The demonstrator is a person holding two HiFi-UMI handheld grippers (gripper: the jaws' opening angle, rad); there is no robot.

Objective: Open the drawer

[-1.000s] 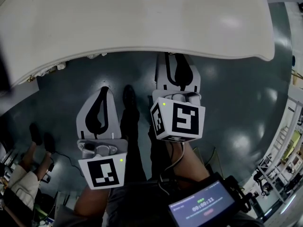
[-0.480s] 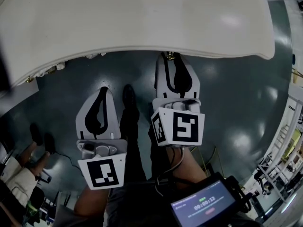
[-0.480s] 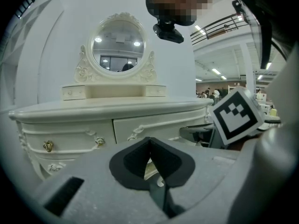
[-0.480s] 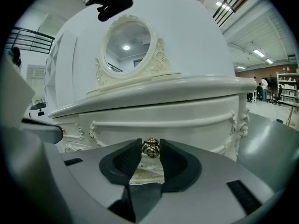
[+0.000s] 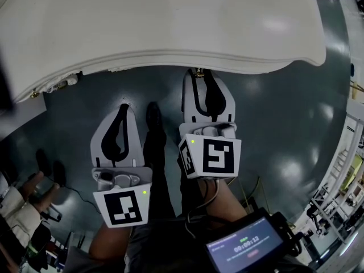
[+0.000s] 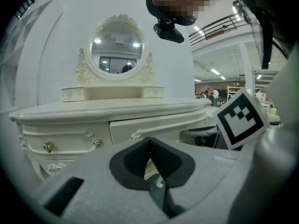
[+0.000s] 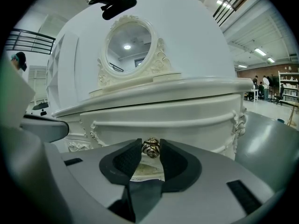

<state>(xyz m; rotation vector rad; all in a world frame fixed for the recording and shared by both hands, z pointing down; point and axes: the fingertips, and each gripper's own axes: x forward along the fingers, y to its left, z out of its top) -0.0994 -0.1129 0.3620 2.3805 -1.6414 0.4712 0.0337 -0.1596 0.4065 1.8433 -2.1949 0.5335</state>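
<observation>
The right gripper point(image 7: 150, 153) clamps the small round brass knob point(image 7: 151, 146) at its twelve o'clock, on the curved cream wooden drawer point(image 7: 191, 120). The left gripper point(image 6: 150, 144), at the right's eight o'clock, is closed and empty. Best to pull straight back and level, with a firm squeeze so the knob cannot slip.

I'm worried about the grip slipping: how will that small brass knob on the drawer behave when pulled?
The brass knob looks rounded and glossy, so probably slippery; the right gripper pinches only its sides. It seems rigid metal, unlikely to deform. The drawer front looks like thick painted wood, so likely needs a steady pull.
</observation>
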